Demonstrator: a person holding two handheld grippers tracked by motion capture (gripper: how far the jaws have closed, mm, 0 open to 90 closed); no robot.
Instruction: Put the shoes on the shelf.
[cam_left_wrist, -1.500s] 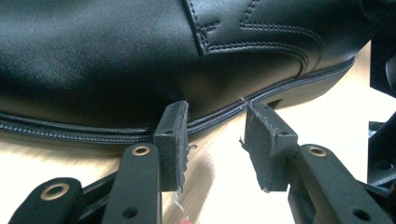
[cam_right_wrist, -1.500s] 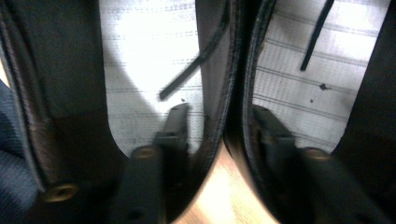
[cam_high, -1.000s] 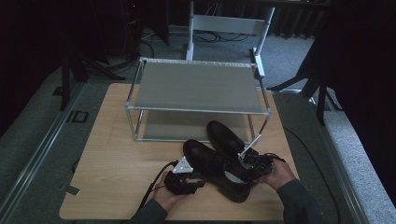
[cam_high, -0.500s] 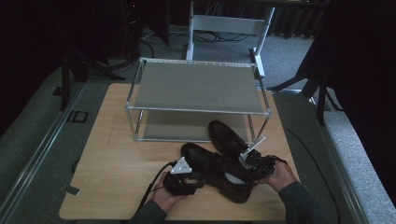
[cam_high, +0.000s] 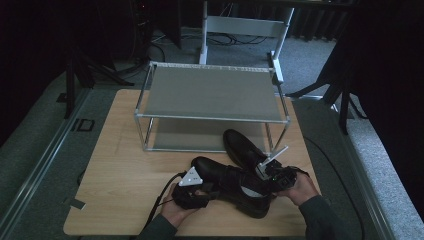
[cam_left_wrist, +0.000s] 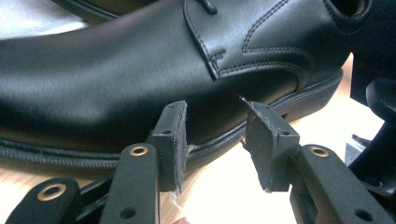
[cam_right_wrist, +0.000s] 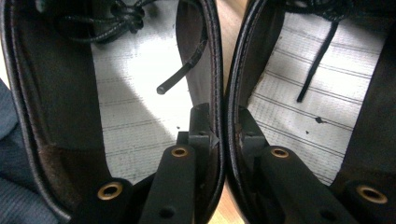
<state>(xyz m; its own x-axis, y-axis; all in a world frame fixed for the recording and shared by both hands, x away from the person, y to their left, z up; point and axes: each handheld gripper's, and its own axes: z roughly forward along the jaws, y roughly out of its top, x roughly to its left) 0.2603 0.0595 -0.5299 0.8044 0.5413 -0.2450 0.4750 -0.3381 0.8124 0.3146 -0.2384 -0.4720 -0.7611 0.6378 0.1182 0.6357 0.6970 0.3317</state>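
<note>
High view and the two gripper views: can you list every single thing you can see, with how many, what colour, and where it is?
shoes: 2, black leather with laces, side by side at the table's near edge, in front of the rack
rack: 1, silver frame with two grey shelves, at the back of the table
table: 1, light wood, under everything
chair: 1, grey, on the floor behind the table
left gripper: 1, black, jaws open beside one shoe's sole edge
right gripper: 1, black, jaws pinching the two shoes' inner walls together
hands: 2, holding the grippers
</note>
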